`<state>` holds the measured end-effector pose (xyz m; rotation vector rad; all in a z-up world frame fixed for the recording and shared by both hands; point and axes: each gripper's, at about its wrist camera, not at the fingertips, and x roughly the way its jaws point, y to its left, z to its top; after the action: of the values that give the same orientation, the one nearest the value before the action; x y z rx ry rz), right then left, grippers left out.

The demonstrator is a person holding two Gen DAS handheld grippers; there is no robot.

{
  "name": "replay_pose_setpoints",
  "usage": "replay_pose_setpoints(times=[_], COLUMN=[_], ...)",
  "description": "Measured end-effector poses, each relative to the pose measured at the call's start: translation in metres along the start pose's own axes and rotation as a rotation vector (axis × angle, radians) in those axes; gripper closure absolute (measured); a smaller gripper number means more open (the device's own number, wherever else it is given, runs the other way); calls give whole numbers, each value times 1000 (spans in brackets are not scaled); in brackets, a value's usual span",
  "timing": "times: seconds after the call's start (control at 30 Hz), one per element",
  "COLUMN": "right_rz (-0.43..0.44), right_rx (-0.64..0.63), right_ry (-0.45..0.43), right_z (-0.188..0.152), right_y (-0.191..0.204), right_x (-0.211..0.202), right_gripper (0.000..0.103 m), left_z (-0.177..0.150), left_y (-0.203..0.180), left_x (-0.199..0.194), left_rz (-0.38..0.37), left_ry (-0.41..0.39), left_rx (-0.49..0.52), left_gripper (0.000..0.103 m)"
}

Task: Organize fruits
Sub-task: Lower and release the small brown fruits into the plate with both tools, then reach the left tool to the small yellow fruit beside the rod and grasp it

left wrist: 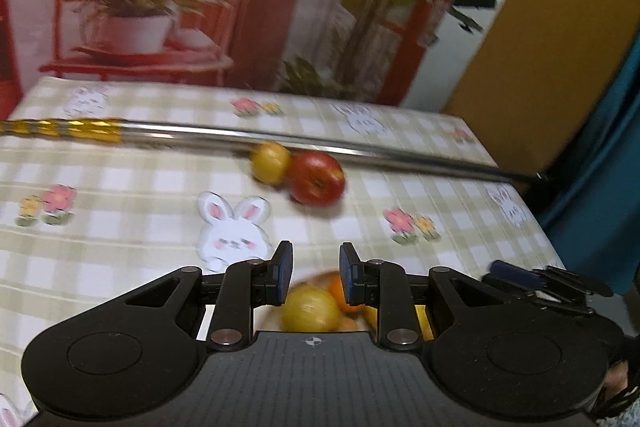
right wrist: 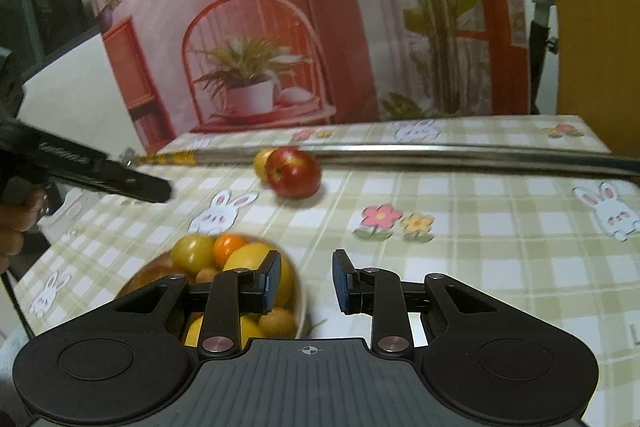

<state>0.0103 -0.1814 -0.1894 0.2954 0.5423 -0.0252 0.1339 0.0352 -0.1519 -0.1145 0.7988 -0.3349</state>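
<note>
The left gripper (left wrist: 316, 277) is hovering with its jaws apart and nothing between them, and just below and beyond them the bowl of fruit (left wrist: 320, 277) is showing through the gap, a yellow-green fruit (left wrist: 310, 309) sitting directly under the opening. The right gripper (right wrist: 306, 281) is likewise holding its jaws apart and empty; the same bowl (right wrist: 301, 291) is lying just left of and beneath its left jaw, heaped with yellow, green and orange fruit. Well ahead of both pairs of jaws, a red apple (right wrist: 293, 172) is resting on the checked desk (right wrist: 480, 247), touching a smaller yellow fruit (right wrist: 262, 163) on its left. Right behind those two, a long metal rod (right wrist: 440, 149) with a gold-banded end is stretching across the desk. Left of the right jaws, the left gripper's black body is reaching into the right wrist view.
</note>
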Motion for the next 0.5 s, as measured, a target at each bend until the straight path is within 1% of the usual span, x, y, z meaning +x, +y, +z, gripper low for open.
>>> replay_pose_setpoints(times=[0.1, 0.33, 0.5], right_rz=[-14, -34, -40], right_rx=[4, 3, 5], right_ry=[-18, -53, -52], right_z=[10, 29, 33], right_y=[-7, -15, -16], right_x=[-2, -3, 4], right_gripper=[77, 77, 77], left_z=[6, 12, 12], left_y=[15, 50, 70], left_x=[-14, -41, -48], left_rz=[36, 131, 162], left_ry=[-26, -50, -62], left_rx=[-12, -28, -69], left_gripper=[76, 76, 76])
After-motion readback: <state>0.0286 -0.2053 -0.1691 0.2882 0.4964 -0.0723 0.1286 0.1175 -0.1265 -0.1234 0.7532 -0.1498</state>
